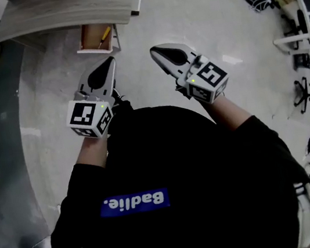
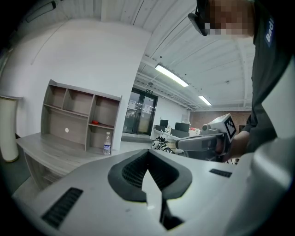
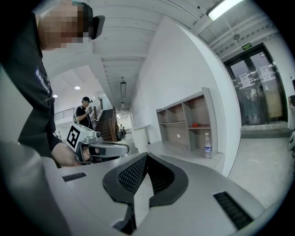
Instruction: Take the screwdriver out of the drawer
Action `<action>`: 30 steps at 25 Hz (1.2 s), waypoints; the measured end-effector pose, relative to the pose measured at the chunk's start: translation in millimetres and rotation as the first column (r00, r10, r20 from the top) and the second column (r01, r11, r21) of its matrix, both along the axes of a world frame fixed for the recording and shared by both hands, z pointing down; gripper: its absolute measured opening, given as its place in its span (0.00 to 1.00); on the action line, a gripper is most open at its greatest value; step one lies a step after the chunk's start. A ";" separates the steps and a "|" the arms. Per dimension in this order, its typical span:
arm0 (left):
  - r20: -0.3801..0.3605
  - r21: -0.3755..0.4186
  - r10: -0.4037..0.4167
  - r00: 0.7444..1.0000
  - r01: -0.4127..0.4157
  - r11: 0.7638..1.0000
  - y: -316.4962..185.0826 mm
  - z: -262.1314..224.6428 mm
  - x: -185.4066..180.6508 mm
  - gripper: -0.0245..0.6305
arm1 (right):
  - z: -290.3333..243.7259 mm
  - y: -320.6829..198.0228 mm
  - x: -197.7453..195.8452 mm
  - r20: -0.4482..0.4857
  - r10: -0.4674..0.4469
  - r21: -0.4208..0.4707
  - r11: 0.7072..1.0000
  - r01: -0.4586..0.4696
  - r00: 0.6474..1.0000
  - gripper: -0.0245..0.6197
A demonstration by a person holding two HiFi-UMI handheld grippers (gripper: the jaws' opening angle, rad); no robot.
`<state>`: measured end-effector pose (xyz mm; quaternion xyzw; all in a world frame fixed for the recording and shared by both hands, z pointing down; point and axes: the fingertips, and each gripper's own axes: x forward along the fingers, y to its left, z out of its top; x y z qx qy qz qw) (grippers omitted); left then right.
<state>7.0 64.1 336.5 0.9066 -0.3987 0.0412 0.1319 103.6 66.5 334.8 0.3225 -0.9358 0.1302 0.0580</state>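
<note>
- The drawer (image 1: 85,44) stands open at the front of the desk (image 1: 66,14). The yellow-handled screwdriver (image 1: 105,36) lies inside it, towards its right wall.
- The left hand-held gripper (image 1: 110,61) has its jaws pressed together on nothing, and so does the right hand-held gripper (image 1: 154,51). Both are short of the drawer, the left one nearer.
- The step looks like the approach. Spread the nearer gripper's jaws before entering, come down across the handle clear of the drawer wall, pinch firmly, and lift straight out.
</note>
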 end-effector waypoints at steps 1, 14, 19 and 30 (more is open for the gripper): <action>0.000 -0.002 0.006 1.000 -0.006 1.000 -10.5 1.0 -7.5 0.04 | -0.5 -10.7 -6.9 -0.002 0.008 0.000 1.000 -0.008 1.000 0.09; -0.002 -0.038 0.132 0.991 -0.132 0.991 -127.0 21.1 -84.7 0.04 | 3.1 -124.0 -89.7 -0.043 0.100 -0.027 0.995 -0.101 0.994 0.09; -0.021 -0.059 0.174 0.985 -0.175 0.983 -150.5 31.4 -96.8 0.04 | 5.4 -147.7 -105.7 -0.057 0.140 -0.036 0.989 -0.142 0.989 0.09; 0.027 -0.109 0.191 0.981 -0.187 0.976 -176.8 55.8 -105.5 0.04 | 13.8 -167.1 -105.0 -0.065 0.162 -0.082 0.983 -0.167 0.985 0.09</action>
